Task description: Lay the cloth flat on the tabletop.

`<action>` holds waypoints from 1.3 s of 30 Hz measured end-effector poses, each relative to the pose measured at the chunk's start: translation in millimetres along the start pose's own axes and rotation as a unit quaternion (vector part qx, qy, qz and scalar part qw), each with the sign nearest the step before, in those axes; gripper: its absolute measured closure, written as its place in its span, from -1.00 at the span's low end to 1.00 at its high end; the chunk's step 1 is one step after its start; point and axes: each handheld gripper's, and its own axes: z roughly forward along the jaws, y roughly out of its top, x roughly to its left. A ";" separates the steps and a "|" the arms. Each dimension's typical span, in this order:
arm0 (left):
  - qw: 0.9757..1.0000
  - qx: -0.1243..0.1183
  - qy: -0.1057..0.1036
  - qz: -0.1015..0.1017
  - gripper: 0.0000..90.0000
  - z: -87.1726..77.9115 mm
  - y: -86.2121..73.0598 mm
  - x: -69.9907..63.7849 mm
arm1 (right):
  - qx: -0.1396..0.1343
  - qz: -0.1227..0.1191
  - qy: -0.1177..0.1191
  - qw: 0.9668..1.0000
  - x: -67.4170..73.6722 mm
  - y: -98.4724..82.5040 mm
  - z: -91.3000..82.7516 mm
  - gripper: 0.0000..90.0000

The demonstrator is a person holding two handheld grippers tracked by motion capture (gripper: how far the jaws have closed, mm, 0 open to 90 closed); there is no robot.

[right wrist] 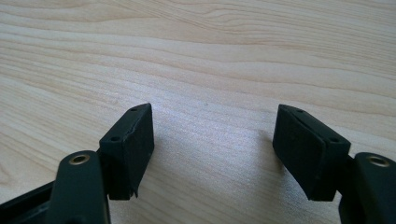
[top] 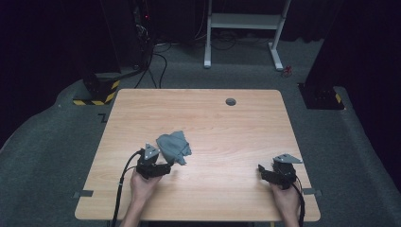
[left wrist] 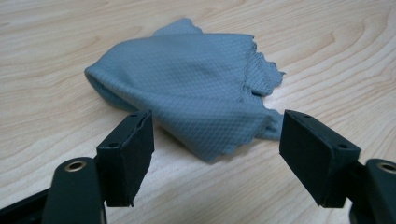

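We poise left gripper [left wrist: 217,154], jaws spread, before crumpled grey-blue waffle-weave cloth [left wrist: 196,93]; next, pinch near edge; right gripper [right wrist: 212,149] released.

A crumpled cloth [top: 174,147] lies on the desk [top: 222,123], left of centre. The left hand-held gripper [top: 166,169] sits just before the cloth, at its near edge, jaws apart. The right hand-held gripper [top: 261,171] rests well apart, near the desk's right front corner. A small round hole [top: 231,101] sits toward the far edge.
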 end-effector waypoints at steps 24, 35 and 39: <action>0.999 0.037 0.006 0.006 -0.43 44.6 23.4 -2.9 | 0.000 0.000 0.000 1.000 0.0 0.0 0.0 -0.35; 0.998 0.054 0.020 0.011 -0.44 63.9 30.7 -4.0 | 0.000 0.000 0.000 1.000 0.0 0.0 0.0 -0.35; 0.998 0.058 0.030 0.017 -0.35 67.4 33.3 -3.7 | 0.000 0.000 0.000 1.000 0.0 0.0 0.0 -0.35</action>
